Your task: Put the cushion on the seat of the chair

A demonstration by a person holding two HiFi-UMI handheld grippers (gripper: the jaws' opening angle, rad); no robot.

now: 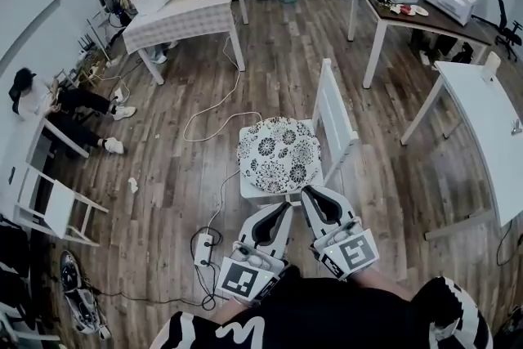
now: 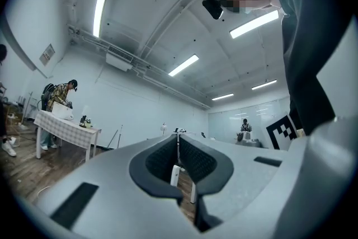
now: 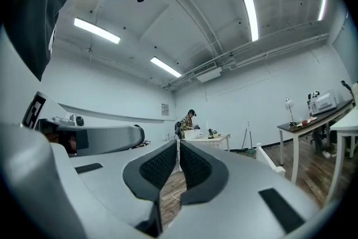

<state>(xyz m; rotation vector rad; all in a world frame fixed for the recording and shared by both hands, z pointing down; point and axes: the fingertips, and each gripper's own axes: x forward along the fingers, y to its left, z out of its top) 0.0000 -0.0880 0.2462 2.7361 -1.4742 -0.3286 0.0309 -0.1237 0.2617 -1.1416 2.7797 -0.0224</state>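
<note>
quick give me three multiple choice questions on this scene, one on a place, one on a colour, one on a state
1. Where does the patterned cushion lie? A on the floor; B on the seat of the chair; C on a table.
2. What colour is the chair? A white; B black; C red.
3. How are the right tongs? A shut and empty; B shut on the cushion; C wide open.
Answers: 1 B, the cushion covers the seat in the head view. 2 A, the chair's back and frame are white. 3 A, the right gripper view shows the jaws together with nothing between them.
</note>
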